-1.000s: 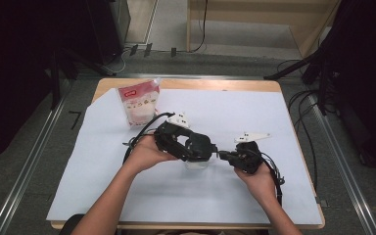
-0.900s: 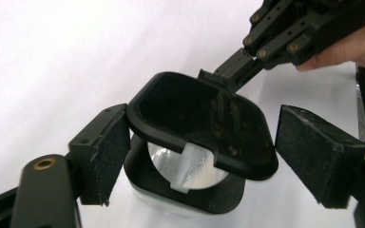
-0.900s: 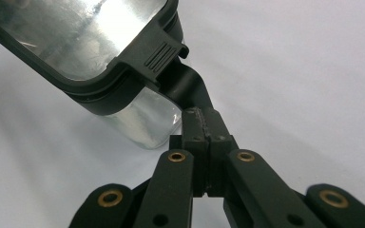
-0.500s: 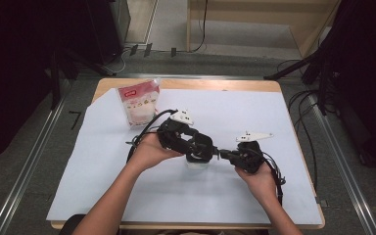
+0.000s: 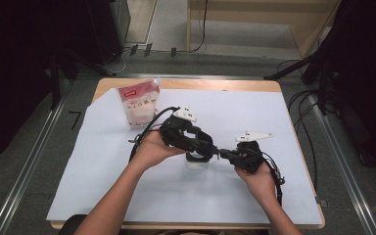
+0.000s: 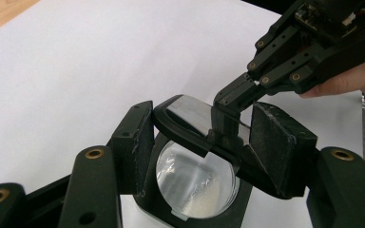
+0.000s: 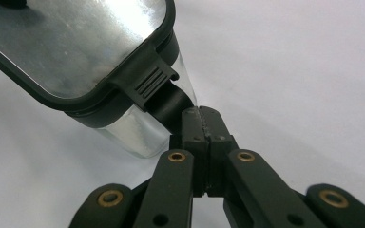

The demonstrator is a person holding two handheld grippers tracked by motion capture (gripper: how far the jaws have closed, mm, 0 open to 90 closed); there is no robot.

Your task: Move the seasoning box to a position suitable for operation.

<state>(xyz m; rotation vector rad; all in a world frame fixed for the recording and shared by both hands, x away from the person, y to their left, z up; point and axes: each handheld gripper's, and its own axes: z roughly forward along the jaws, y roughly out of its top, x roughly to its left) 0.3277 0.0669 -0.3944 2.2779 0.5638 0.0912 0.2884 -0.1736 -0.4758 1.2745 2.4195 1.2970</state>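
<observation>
Small clear container (image 5: 196,160) with black hinged lid (image 6: 197,124) at table centre on white sheet (image 5: 254,112). Left gripper (image 5: 199,149) reaching in from 10 o'clock, jaws just closing, now bracketing container body, pads at its sides; contact not certain. Right gripper (image 5: 221,154) in from 3 o'clock, jaws fully closed, pinching lid tab. Lid tilted up, half open. Pouch (image 5: 138,103) well apart at 11 o'clock
</observation>
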